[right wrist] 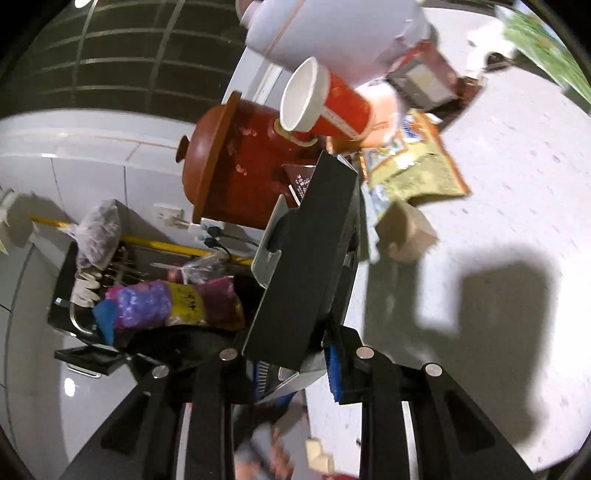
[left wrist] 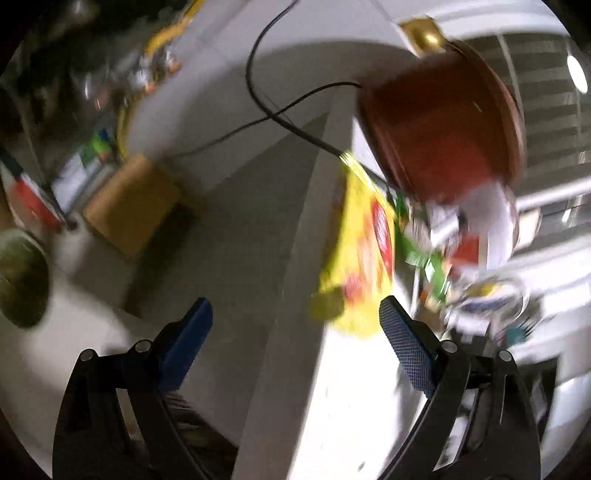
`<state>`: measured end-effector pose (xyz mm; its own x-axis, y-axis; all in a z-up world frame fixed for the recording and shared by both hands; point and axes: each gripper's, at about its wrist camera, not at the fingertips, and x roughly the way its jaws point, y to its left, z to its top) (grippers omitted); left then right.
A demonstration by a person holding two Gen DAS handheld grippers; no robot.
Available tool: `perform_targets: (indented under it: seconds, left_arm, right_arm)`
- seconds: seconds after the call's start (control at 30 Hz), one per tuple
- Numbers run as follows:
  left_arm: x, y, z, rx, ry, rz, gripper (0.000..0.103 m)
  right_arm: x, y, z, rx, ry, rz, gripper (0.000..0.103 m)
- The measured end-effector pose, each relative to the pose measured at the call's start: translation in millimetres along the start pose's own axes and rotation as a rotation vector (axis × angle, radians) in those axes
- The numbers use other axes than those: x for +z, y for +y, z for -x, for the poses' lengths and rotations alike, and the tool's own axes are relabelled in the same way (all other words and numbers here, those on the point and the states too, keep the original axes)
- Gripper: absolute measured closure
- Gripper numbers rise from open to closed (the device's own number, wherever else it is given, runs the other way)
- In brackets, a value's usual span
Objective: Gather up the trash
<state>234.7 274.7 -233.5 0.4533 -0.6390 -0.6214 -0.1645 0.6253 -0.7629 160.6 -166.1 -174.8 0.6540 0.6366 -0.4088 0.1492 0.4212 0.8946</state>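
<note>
In the left wrist view my left gripper is open and empty, its blue pads wide apart. A yellow snack bag lies on the white counter just ahead of the right pad, blurred. In the right wrist view my right gripper is shut on a black dustpan-like tray that points toward a pile of trash: a red paper cup on its side, a yellow-green snack wrapper, a small cardboard piece and white crumpled paper.
A red-brown clay pot with a lid stands behind the trash; it also shows in the left wrist view. A black cable crosses the counter. A dish rack with bags sits at left. A brown box lies below.
</note>
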Motion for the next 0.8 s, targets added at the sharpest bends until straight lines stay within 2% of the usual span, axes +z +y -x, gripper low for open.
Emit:
perform_targets:
  seconds: [0.07,0.17,0.2,0.23,0.27,0.3,0.37,0.47,0.57,0.63,0.8]
  left_arm:
    - [9,5,-11,-0.033,0.012,0.030,0.014]
    - [12,1,-19,-0.047,0.025,0.000,0.020]
    - [12,-2,-20,-0.070,0.027,-0.007,0.029]
    - [13,-4,-19,-0.096,0.024,-0.012,0.034]
    - [15,-5,-16,-0.110,0.021,-0.016,0.047]
    - [15,-7,-12,-0.140,0.016,-0.024,0.064]
    - [16,-14,-7,-0.172,0.026,-0.045,0.078]
    - [17,-20,-5,-0.156,0.039,-0.077,0.080]
    - [19,-15,1,-0.204,0.022,-0.039,0.086]
    - [20,-19,13,-0.234,-0.002,-0.048,0.089]
    - [20,-28,21,-0.244,-0.002,-0.081,0.089]
  right_arm:
    - [-6,-4,8,-0.003,0.004,-0.003,0.078]
    - [-8,-6,16,-0.014,-0.003,-0.001,0.078]
    - [-8,-4,16,-0.021,-0.006,0.007,0.077]
    - [-8,0,13,-0.024,-0.008,0.011,0.077]
    - [-8,1,12,-0.027,-0.011,0.016,0.077]
    - [-7,2,10,-0.029,-0.011,0.022,0.077]
    - [-7,7,5,-0.039,-0.015,0.035,0.077]
    - [-6,11,-2,-0.041,-0.017,0.045,0.077]
    - [-6,15,-9,-0.035,-0.012,0.044,0.077]
    - [-7,20,-12,-0.025,-0.005,0.052,0.077]
    - [-6,31,-15,-0.012,-0.003,0.070,0.077]
